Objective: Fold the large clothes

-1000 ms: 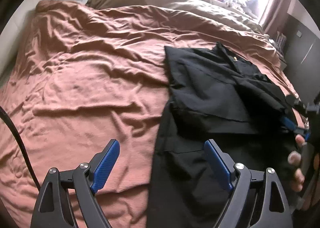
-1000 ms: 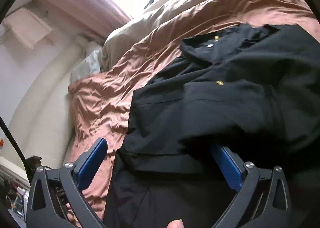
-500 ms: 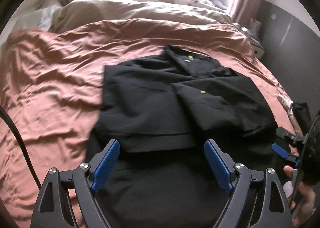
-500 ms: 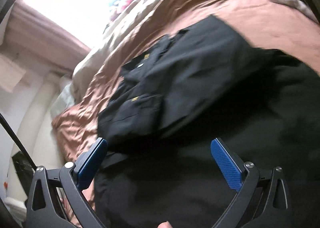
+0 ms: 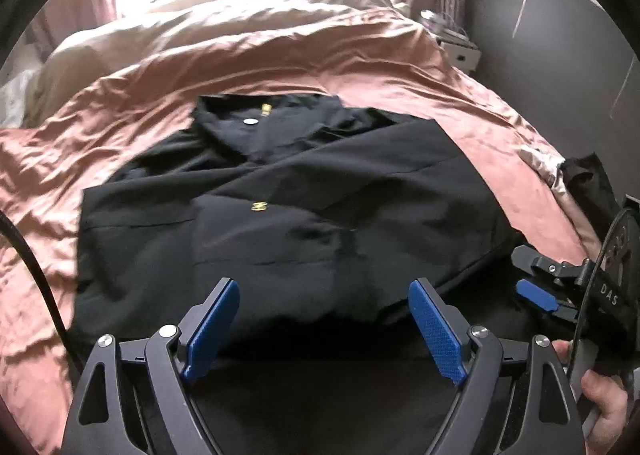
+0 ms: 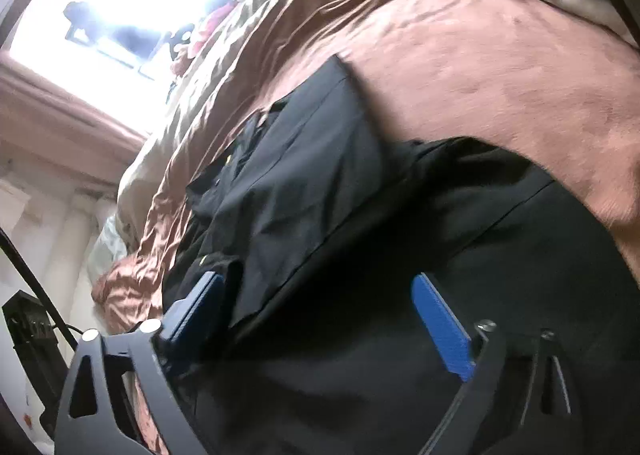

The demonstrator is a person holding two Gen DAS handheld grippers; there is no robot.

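Black garment lies partly folded on bedspread.

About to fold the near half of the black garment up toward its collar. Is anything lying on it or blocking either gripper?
Nothing visible: the black garment lies bare on the brown bedspread. The left gripper and the right gripper hang open directly over its near part.

The garment lies on the bedspread, pillows behind it.

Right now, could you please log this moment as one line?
left gripper: open | right gripper: open, just narrowed | black shirt: part-folded on bedspread
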